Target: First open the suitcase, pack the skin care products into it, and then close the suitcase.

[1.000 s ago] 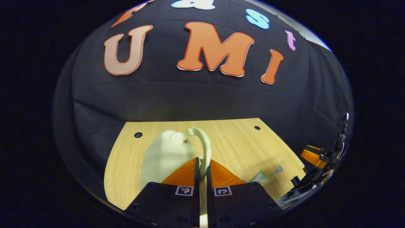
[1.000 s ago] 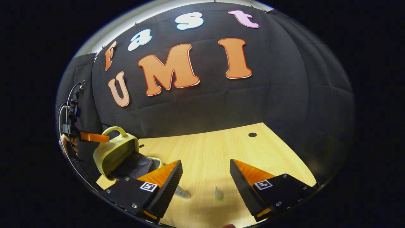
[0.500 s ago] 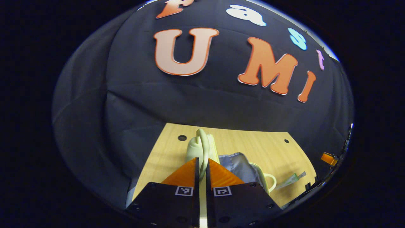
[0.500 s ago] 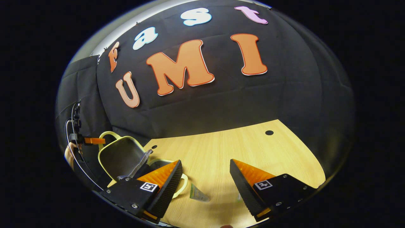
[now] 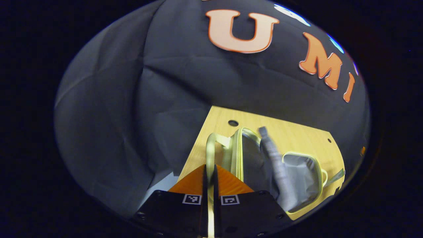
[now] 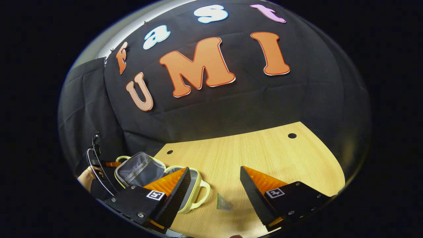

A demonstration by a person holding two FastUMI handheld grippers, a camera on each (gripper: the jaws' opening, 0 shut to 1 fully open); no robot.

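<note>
Left gripper (image 5: 209, 172): fingers pressed together on the pale yellow-green loop handle (image 5: 209, 150).
Right gripper (image 6: 214, 180): fingers spread wide, holding nothing.

1. The right gripper (image 6: 214, 185) hangs over the wooden table (image 6: 264, 155) with its jaws wide apart and nothing between them.
2. The suitcase (image 6: 145, 172) lies open at the table's left end, its grey lining showing; one half is partly hidden behind the gripper's left finger.
3. A pale handle (image 6: 203, 195) sticks out from the suitcase's near half.
4. A small tube (image 6: 224, 205) lies on the table just right of that handle, apart from it.
5. The left gripper (image 6: 110, 164), held by a hand (image 6: 86, 177), sits at the suitcase's far edge.
</note>
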